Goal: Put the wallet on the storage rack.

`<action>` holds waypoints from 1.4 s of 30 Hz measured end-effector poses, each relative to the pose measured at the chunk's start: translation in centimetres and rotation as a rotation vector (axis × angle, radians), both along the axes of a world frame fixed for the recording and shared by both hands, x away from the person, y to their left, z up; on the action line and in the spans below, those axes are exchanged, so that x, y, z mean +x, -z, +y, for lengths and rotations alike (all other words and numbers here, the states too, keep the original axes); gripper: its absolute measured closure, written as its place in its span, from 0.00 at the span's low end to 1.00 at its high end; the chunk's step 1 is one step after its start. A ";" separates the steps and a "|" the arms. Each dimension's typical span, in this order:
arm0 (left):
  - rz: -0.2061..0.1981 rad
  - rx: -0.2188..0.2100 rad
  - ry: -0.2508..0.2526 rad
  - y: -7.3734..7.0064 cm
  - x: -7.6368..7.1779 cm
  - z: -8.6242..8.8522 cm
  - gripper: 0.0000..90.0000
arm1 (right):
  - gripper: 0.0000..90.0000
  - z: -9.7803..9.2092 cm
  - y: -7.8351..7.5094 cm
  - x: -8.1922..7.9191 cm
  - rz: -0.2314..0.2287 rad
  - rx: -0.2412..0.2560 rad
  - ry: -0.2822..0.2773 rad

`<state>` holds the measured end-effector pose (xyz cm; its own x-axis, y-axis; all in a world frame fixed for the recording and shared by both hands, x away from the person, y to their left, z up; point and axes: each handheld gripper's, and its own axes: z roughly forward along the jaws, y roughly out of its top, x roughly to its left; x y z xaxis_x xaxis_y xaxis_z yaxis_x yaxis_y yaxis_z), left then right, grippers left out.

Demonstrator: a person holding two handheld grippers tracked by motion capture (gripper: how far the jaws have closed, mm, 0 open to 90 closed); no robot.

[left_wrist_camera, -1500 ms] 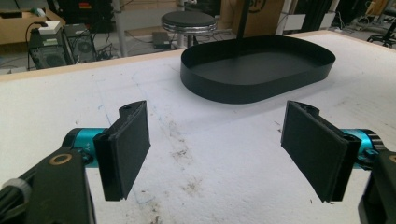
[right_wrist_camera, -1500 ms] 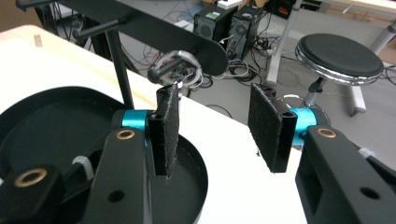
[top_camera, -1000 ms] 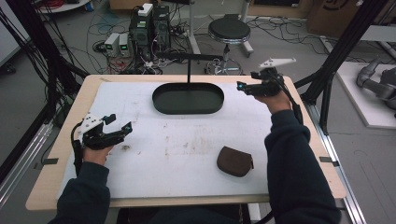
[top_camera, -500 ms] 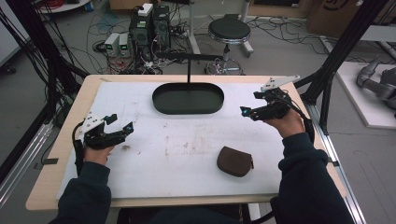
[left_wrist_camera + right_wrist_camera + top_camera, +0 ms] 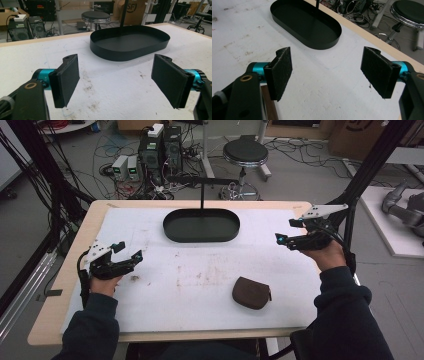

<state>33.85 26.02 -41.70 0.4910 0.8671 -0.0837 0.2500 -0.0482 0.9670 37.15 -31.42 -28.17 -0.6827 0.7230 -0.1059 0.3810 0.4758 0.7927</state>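
Note:
A brown pouch [image 5: 251, 292] lies flat on the white mat, front right of centre. A shallow black oval tray [image 5: 172, 234] with an upright T-shaped post [image 5: 201, 195] stands at the back middle. My left gripper [image 5: 129, 251] hovers open over the mat's left side, with nothing between its pads. My right gripper [image 5: 285, 232] is open and empty at the right edge, behind and to the right of the pouch. The left gripper view shows its gripper [image 5: 116, 82] wide open and facing the tray [image 5: 130, 53]. In the right gripper view, the open gripper [image 5: 327, 72] faces the tray [image 5: 322, 45], and a sliver of the pouch [image 5: 270, 105] shows behind one jaw.
The stained white mat [image 5: 200, 275] covers a wooden table [image 5: 65, 285]. Beyond the far edge are a round stool [image 5: 245, 152], computer boxes [image 5: 160, 145] and cables on the floor. Black frame posts [image 5: 372, 165] rise at the table's right and left sides.
My right gripper has drawn back from beside the tray's right end, toward the person and the right edge. The left gripper has barely moved. Both stay open.

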 end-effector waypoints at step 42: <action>-0.003 0.027 0.035 -0.1 -0.2 -1.9 0.25 | 0.24 2.0 12.6 -4.7 0.115 0.126 -0.097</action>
